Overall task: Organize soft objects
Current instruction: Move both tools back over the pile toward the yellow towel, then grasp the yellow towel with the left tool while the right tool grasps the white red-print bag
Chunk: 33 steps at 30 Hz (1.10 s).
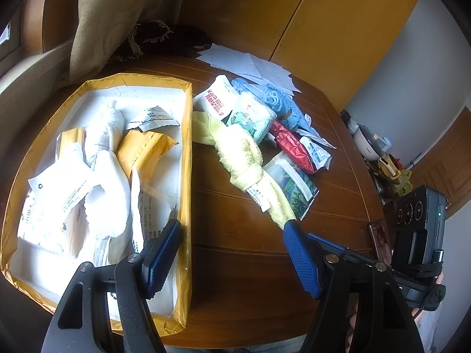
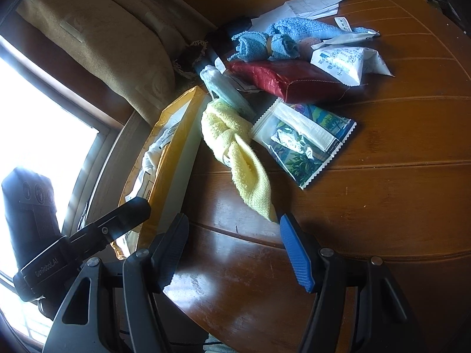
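Observation:
A yellow box (image 1: 187, 158) with a white inside holds white towels (image 1: 109, 182) and several packets. To its right on the wooden table (image 1: 250, 273) lies a knotted yellow towel (image 1: 241, 158) (image 2: 235, 144). Behind it are a rolled blue towel (image 1: 276, 100) (image 2: 265, 44), a red packet (image 1: 291, 145) (image 2: 282, 79), a tea packet (image 1: 294, 182) (image 2: 303, 141) and white packets (image 1: 217, 100). My left gripper (image 1: 231, 235) is open over the box's right wall, nothing between its fingers. My right gripper (image 2: 234, 229) is open too, with the yellow towel's near end just beyond its right fingertip (image 2: 287, 226).
Loose papers (image 1: 253, 64) (image 2: 312, 3) lie at the table's far side beside a dark fringed cloth (image 1: 159, 38). A beige curtain (image 1: 112, 14) hangs behind the box. Yellow cupboard doors (image 1: 323, 14) stand at the back. Clutter (image 1: 379, 153) sits beyond the table's right edge.

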Motion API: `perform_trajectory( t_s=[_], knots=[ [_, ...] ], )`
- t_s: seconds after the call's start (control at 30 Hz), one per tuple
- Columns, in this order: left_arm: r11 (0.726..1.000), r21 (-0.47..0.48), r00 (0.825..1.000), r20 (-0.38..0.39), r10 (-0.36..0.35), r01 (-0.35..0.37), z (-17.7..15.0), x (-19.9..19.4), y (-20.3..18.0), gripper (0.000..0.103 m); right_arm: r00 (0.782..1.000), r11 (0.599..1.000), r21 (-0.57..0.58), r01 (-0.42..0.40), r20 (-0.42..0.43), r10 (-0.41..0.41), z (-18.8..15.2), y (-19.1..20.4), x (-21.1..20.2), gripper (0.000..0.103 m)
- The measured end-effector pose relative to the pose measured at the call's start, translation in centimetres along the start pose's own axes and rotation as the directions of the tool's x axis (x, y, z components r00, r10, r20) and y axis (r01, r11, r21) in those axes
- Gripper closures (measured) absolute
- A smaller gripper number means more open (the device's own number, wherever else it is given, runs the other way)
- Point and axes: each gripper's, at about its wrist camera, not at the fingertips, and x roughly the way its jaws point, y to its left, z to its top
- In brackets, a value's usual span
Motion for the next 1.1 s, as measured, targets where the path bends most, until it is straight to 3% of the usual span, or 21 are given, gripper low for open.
perform_trajectory(
  t_s=[0.73, 0.93, 1.1],
  knots=[
    [1.0, 0.024, 1.0, 0.014, -0.012, 0.012, -0.1, -0.9, -0.8, 0.028, 0.999, 1.0, 0.011, 0.006, 0.032, -0.007, 0.8, -1.4, -1.4, 0.039],
    [1.0, 0.018, 1.0, 0.013, -0.022, 0.022, 0.5, -0.9, -0.8, 0.028, 0.995, 0.999, -0.022, 0.042, 0.095, -0.04, 3.0, -1.2, -2.4, 0.039],
    [0.999, 0.038, 1.0, 0.012, -0.024, 0.023, 1.3, -0.3, -1.5, 0.028, 0.982, 0.994, -0.05, 0.093, 0.172, -0.083, 7.0, -0.9, -2.9, 0.039]
  ],
)
